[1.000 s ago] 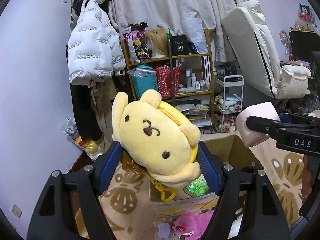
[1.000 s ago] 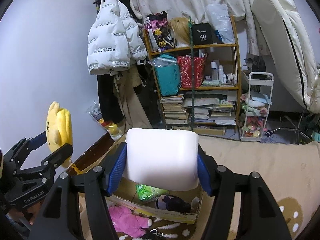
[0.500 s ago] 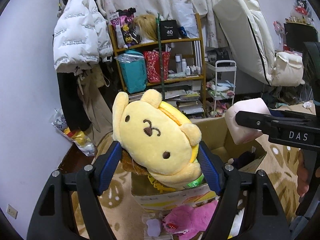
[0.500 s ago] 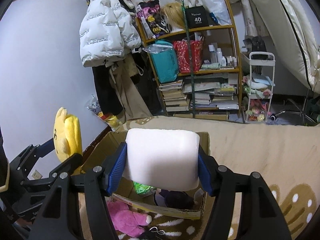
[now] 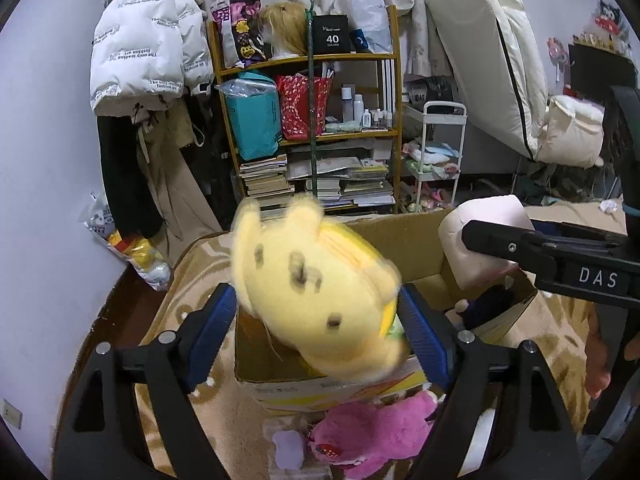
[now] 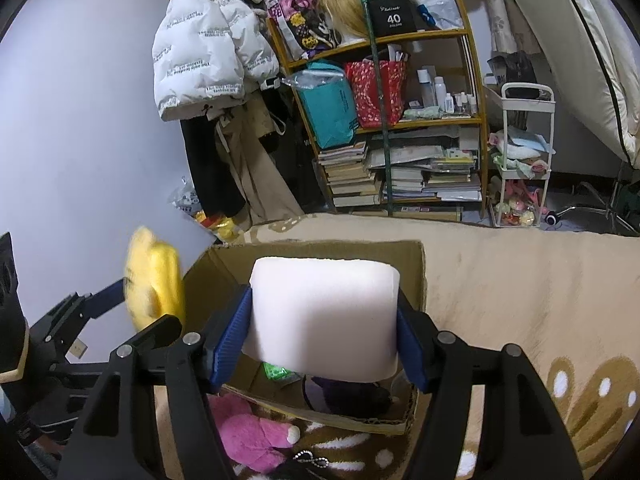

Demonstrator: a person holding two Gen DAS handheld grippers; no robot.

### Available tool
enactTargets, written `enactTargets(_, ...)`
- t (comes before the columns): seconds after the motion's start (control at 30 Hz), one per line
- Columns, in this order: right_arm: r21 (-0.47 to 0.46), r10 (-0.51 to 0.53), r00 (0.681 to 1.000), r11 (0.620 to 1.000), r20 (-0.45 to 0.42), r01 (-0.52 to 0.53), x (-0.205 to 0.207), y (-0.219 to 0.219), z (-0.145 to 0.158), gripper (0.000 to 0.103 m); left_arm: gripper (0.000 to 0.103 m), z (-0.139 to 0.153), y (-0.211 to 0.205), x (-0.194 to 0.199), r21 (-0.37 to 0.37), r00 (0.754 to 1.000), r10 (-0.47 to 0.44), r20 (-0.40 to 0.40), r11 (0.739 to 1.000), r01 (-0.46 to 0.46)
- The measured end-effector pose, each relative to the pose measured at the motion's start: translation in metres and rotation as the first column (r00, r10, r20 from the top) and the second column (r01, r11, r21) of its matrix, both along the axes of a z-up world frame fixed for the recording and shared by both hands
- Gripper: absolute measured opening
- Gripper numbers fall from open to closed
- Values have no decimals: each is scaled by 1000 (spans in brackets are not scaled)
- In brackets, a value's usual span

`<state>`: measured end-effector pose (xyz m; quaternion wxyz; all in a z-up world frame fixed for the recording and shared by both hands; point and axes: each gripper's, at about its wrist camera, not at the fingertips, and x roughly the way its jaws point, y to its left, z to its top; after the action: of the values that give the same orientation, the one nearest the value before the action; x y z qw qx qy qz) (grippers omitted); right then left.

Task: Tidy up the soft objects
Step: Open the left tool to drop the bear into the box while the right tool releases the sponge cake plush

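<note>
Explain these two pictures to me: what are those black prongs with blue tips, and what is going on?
There is no robot here. A person holds a clamp, called a gripper, in each hand. Each gripper has a wide-angle camera that looks along its two black fingers with blue pads, so each picture is one gripper's own view.

The left wrist view shows the left gripper. Its jaws are opening around a blurred yellow plush, which seems to be dropping toward the box.

The right wrist view shows the right gripper clamped on a white block above the same box.

The box stands on a tan rug. A dark toy lies inside the box, and a pink plush lies on the rug in front of it.
</note>
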<state>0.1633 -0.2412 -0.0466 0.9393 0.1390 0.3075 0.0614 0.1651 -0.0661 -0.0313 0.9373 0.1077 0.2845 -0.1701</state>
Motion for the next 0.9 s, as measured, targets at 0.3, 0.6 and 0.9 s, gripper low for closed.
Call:
enactTargets(0.3, 8, 1, 1000, 1000, -15, -1, 0, 0, -5, 86, 90, -6, -3, -5, 41, 1000, 5, -23, 999, -4)
enactTargets(0.6, -17, -13, 1000, 1000, -10, 12, -11, 5, 5, 95, 91, -2, 12, -17, 73, 996, 68, -50, 995, -64)
enactTargets(0.9, -41, -20, 1000, 999, -4, 20, -38, 13, 16, 98, 91, 5, 35, -37, 92, 988, 133, -82, 988, -125)
